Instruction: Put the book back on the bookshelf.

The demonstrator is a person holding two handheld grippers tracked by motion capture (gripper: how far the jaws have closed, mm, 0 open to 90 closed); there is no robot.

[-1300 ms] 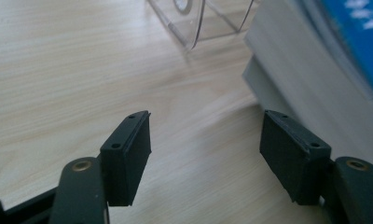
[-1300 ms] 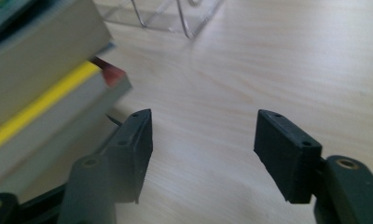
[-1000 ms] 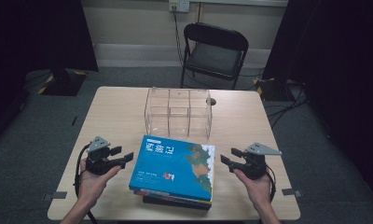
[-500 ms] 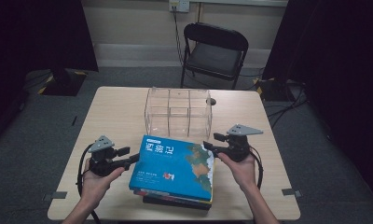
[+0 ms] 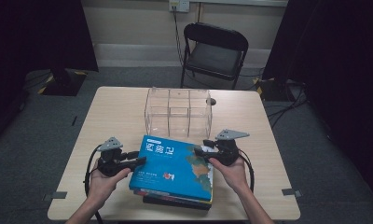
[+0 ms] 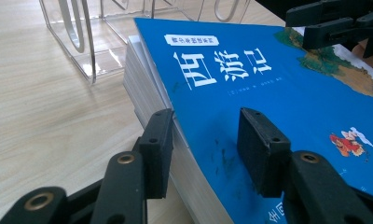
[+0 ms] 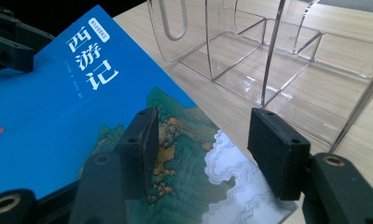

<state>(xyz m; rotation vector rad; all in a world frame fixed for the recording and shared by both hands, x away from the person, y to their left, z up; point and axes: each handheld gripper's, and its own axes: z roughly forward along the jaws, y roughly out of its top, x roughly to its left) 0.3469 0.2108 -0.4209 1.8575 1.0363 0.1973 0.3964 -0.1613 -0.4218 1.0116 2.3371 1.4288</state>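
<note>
A blue book [image 5: 173,167] with white Chinese title lies on top of a small stack near the table's front edge. My left gripper [image 5: 139,161] is at its left edge. In the left gripper view the jaws [image 6: 208,130] have just been closing. One pad [image 6: 159,144] stands beside the white page edges and the other [image 6: 261,149] is over the cover [image 6: 268,93], with the book's edge between them. My right gripper [image 5: 198,150] is at the far right corner, open. That corner [image 7: 184,154] lies between its pads [image 7: 203,126].
A clear acrylic divided box [image 5: 177,112] stands just behind the books, close to both grippers [image 6: 82,37] [image 7: 250,56]. A darker book [image 5: 175,201] is at the bottom of the stack. Bare tabletop [image 5: 114,112] extends left and right. A black folding chair [image 5: 215,51] stands behind the table.
My right gripper has moved left to the book's far right corner. The left gripper has stayed at the book's left edge and its jaws have narrowed.
</note>
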